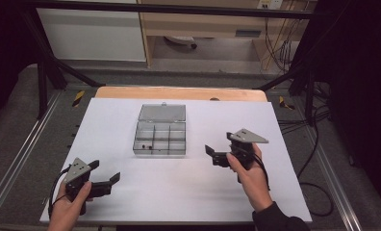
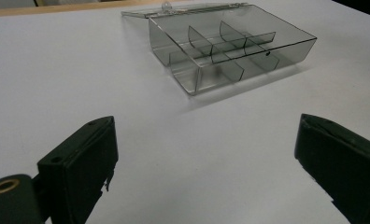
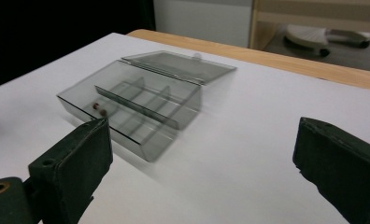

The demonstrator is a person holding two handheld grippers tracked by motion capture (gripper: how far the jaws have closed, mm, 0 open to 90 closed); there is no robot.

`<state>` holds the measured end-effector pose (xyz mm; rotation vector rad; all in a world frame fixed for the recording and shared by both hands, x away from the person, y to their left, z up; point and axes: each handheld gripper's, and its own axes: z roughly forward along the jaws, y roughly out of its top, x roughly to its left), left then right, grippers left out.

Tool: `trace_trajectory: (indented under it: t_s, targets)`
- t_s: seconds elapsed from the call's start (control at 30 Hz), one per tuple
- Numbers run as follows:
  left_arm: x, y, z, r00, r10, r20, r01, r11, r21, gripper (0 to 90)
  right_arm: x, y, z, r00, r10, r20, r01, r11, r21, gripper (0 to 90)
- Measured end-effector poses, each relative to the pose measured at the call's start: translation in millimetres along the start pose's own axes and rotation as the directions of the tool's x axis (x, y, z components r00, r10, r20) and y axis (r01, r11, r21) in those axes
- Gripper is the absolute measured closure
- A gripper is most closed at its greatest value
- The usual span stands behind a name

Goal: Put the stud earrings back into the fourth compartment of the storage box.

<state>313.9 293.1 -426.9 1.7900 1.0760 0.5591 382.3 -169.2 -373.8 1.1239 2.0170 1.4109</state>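
Jaws spread wide and empty on both sides: the left gripper [image 1: 104,174] hangs over the near left corner of the white desk [image 1: 111,120], the right gripper [image 1: 216,155] over its right half, each held in a hand. Between and beyond them, apart from both, a clear plastic compartment box [image 1: 159,138] sits mid-desk with its lid [image 1: 162,112] folded flat behind it. Small dark items [image 1: 148,145] lie in a front compartment; what they are cannot be told.
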Motion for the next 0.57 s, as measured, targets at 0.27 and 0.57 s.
trace_trajectory:
  t_s: [0.27,0.57]
  targets:
    - [-0.3,0.0,-0.3,0.9998,-0.018,-0.002,0.018,0.9998,-0.010,6.2,-39.1,-38.7,-42.5,0.9944,0.004,0.106,-0.002,1.000,-0.024,5.0]
    - [-1.3,0.5,-0.5,0.9998,-0.018,0.003,0.018,0.9998,-0.011,6.2,-56.1,-66.9,-55.9,0.9849,0.017,0.172,-0.014,1.000,-0.018,3.5]
